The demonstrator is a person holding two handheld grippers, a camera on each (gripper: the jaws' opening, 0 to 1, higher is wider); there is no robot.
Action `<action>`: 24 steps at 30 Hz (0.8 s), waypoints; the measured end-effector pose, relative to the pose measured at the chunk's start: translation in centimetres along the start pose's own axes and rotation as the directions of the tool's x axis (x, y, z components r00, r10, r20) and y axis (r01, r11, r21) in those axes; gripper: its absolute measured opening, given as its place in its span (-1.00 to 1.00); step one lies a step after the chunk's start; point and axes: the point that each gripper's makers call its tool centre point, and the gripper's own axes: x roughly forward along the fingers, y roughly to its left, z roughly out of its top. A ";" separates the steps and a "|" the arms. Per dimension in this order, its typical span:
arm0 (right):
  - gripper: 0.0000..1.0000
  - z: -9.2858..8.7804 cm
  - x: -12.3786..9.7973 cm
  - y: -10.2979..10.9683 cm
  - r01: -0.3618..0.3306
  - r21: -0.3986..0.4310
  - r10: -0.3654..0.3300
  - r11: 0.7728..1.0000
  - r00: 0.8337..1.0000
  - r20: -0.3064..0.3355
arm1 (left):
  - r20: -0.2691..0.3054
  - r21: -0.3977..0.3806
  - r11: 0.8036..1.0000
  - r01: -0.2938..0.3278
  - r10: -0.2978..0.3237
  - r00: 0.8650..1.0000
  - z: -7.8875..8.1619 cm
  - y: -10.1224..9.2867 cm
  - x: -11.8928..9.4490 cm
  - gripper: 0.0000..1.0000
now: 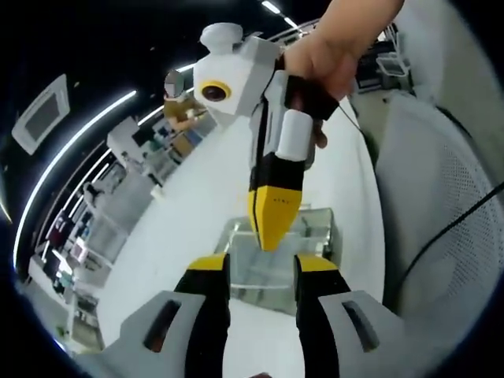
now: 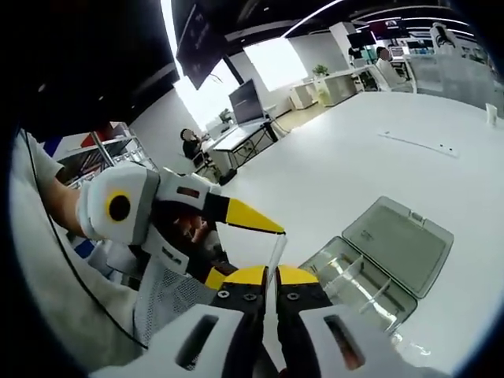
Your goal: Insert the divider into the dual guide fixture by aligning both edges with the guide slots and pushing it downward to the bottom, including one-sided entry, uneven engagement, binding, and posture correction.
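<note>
Jaws of the right gripper pinched together on the lower edge of a clear divider, held upright above the surface, likely to keep both edges free for the slots. Left gripper tip touching its top, probably steadying the tilt. Left gripper jaws apart, holding nothing. Open clear box with slotted compartments lying just beside, lid flat behind. Insertion not yet begun.

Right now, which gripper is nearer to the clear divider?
Right. The right gripper has its fingers shut on the lower end of the divider; the left gripper comes in from the side, its tip by the divider's upper end.
</note>
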 end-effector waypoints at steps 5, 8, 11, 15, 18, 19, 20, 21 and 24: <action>-1.00 -0.1 0.0 0.0 -0.002 0.008 0.002 1.000 1.000 -0.002 | -0.001 0.008 1.000 -0.002 0.002 1.000 0.0 0.0 0.0 -0.42; -1.00 -0.1 -0.1 -0.1 -0.002 0.019 0.002 1.000 1.000 -0.006 | -0.003 0.014 1.000 -0.003 0.003 1.000 0.0 -0.1 0.1 -0.42; -1.00 -0.2 -0.1 -0.1 -0.003 0.022 0.004 1.000 1.000 -0.012 | -0.005 0.018 1.000 -0.003 0.003 1.000 0.0 -0.1 0.2 -0.42; -1.00 -0.4 -0.1 -0.1 -0.006 0.032 0.006 0.999 1.000 -0.018 | -0.005 0.022 1.000 -0.004 0.004 1.000 0.1 -0.3 0.2 -0.42; -1.00 -0.5 -0.1 -0.1 -0.005 0.026 0.005 1.000 1.000 -0.020 | -0.006 0.024 1.000 -0.004 0.005 1.000 0.1 -0.3 0.2 -0.42; -1.00 -0.4 -0.1 -0.2 -0.005 0.035 0.006 0.999 1.000 -0.022 | -0.006 0.024 1.000 -0.004 0.004 1.000 0.1 -0.3 0.2 -0.42; -1.00 -0.5 -0.1 -0.2 -0.004 0.045 0.005 0.999 1.000 -0.025 | -0.006 0.024 1.000 -0.004 0.004 1.000 0.1 -0.4 0.2 -0.42; -1.00 -0.5 -0.1 -0.2 -0.005 0.048 0.006 0.999 1.000 -0.027 | -0.007 0.025 1.000 -0.003 0.003 1.000 0.1 -0.4 0.2 -0.42; -1.00 -0.5 -0.2 0.0 -0.005 0.048 0.006 0.999 1.000 -0.020 | -0.002 0.021 1.000 -0.008 0.008 1.000 0.1 -0.3 0.2 -0.42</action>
